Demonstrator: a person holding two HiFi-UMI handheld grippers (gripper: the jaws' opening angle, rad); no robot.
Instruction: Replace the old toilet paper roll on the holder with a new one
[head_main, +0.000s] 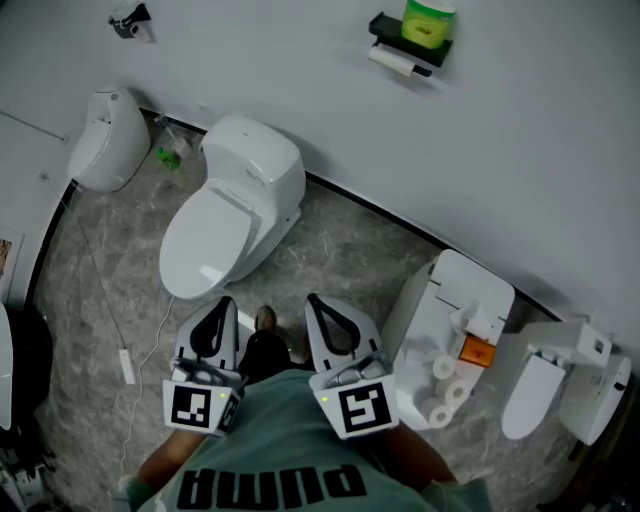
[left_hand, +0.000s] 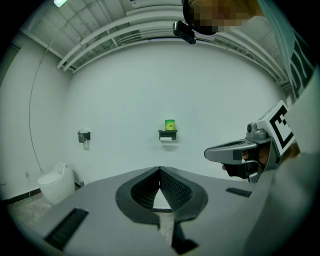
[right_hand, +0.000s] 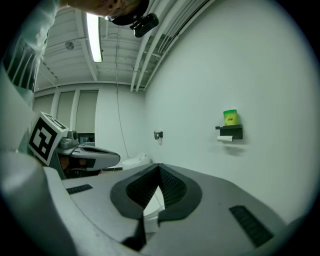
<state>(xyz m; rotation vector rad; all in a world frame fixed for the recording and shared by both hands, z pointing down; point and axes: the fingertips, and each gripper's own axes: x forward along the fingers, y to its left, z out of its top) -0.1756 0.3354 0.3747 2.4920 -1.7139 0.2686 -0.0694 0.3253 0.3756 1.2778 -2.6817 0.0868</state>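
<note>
The black wall holder (head_main: 410, 45) is high on the white wall, with a green container (head_main: 428, 20) on top and a white paper roll (head_main: 392, 62) under it. Spare white rolls (head_main: 445, 385) lie on a white fixture at the lower right. Both grippers are held close to the person's body, far from the holder. My left gripper (head_main: 222, 305) is shut, with nothing between its jaws. My right gripper (head_main: 318, 303) is shut and empty too. The holder (left_hand: 168, 134) sits straight ahead in the left gripper view, and the holder (right_hand: 230, 131) is up at the right in the right gripper view.
A white toilet (head_main: 235, 205) stands on the marbled floor just ahead. A smaller white fixture (head_main: 105, 138) is at the far left, with a green bottle (head_main: 168, 157) beside it. More white fixtures (head_main: 560, 380) stand at the right. A cable with a power strip (head_main: 126, 365) crosses the floor at the left.
</note>
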